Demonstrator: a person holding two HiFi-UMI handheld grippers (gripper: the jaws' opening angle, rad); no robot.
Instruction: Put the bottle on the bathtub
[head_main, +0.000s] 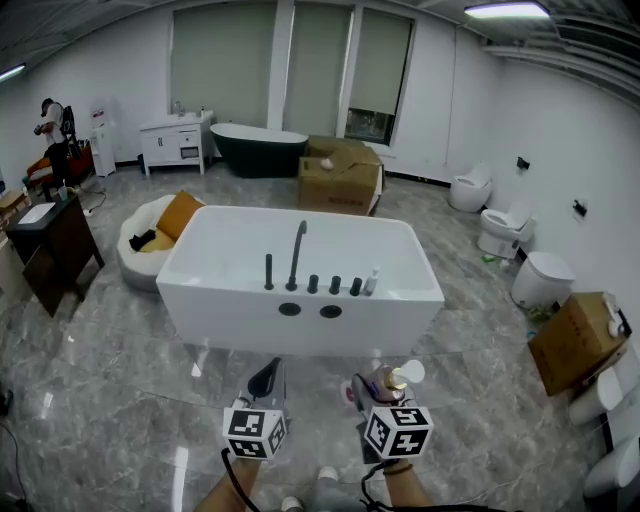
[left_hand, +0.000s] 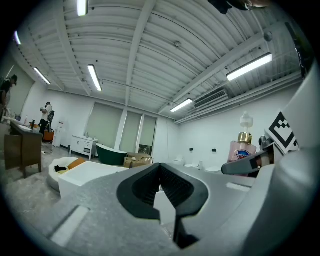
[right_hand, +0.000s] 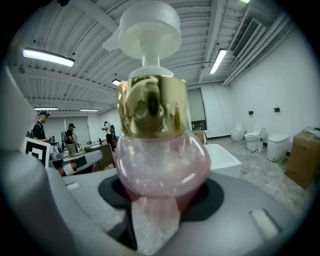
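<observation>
A white bathtub (head_main: 400, 300) stands in the middle of the floor ahead of me, with black tap fittings (head_main: 296, 258) on its near rim. My right gripper (head_main: 375, 392) is shut on a pink bottle (head_main: 388, 382) with a gold collar and a white pump, held upright. In the right gripper view the bottle (right_hand: 160, 170) fills the middle, wedged between the black pads (right_hand: 215, 197), with the bathtub (right_hand: 222, 157) behind it. My left gripper (head_main: 266, 380) hangs beside it, shut and empty. In the left gripper view, the left gripper (left_hand: 160, 172) points at the bathtub (left_hand: 85, 172), with the bottle (left_hand: 242, 150) at right.
A small bottle (head_main: 371, 282) stands on the tub's near rim. A dark desk (head_main: 55, 240) and a round white tub with an orange cushion (head_main: 150, 235) are at left. Cardboard boxes (head_main: 340, 172) (head_main: 575, 340) and toilets (head_main: 540, 278) stand at back and right. A black tub (head_main: 258, 150) is far back.
</observation>
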